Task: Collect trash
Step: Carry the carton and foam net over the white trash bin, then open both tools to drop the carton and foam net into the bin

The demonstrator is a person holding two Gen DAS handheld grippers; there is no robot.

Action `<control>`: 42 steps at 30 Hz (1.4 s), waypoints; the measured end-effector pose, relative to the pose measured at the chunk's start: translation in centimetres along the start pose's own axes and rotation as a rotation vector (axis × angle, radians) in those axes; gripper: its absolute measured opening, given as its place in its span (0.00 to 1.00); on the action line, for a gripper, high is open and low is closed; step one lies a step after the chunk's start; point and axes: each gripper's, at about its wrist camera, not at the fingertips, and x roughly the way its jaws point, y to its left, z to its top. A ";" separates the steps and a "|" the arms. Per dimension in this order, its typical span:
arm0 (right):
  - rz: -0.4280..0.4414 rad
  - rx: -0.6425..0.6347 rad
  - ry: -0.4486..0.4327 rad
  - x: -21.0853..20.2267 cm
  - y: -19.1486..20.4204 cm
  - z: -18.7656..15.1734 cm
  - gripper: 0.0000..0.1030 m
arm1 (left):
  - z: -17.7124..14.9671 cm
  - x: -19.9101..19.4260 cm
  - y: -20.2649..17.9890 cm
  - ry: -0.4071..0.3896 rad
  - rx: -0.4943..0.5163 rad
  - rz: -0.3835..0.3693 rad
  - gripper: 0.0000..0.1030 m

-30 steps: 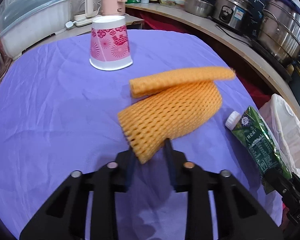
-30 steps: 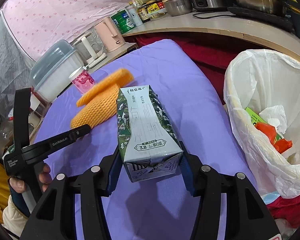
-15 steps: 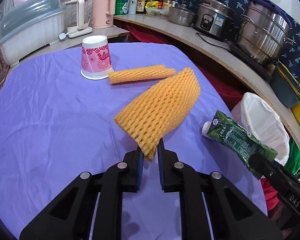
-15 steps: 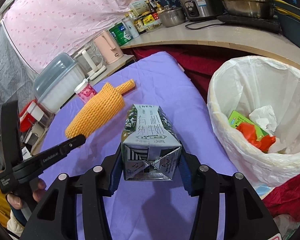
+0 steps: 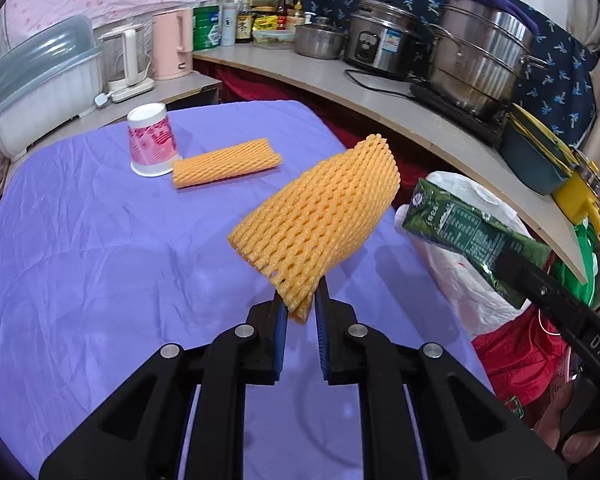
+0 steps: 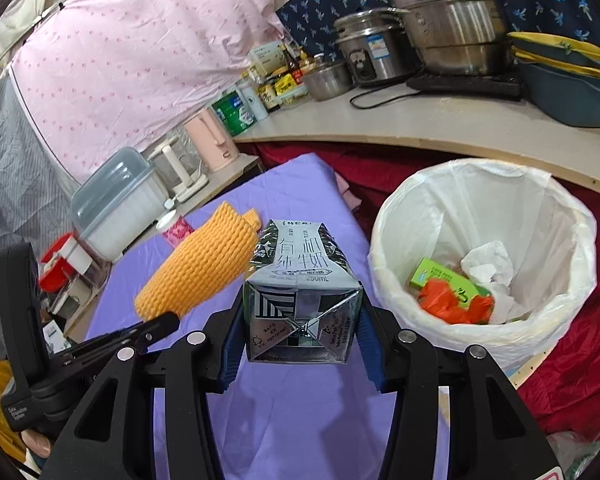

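Two pieces of trash are in my grip, both lifted clear of the purple tablecloth (image 5: 100, 248). My left gripper (image 5: 301, 312) has its jaws nearly closed, pinching the lower edge of an orange foam net sleeve (image 5: 320, 220) that juts up and away from the fingers. My right gripper (image 6: 300, 344) stands about half open, its pads pressed on both sides of a green milk carton (image 6: 300, 280), near the white-lined trash bin (image 6: 548, 216). On the cloth I see a second foam sleeve (image 5: 226, 162) touching an upturned pink paper cup (image 5: 152, 140).
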 end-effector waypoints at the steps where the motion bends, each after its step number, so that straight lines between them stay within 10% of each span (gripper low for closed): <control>1: -0.006 0.004 -0.013 -0.6 -0.4 0.2 0.46 | 0.1 -0.2 -0.5 -0.003 0.007 -0.004 0.12; 31: -0.218 0.177 -0.133 -7.3 -14.5 1.6 0.46 | 1.5 4.8 -18.2 0.058 0.250 -0.129 0.13; 42: -0.211 0.192 -0.106 -4.8 -14.9 2.2 0.47 | 1.7 6.6 -18.9 0.065 0.259 -0.100 0.34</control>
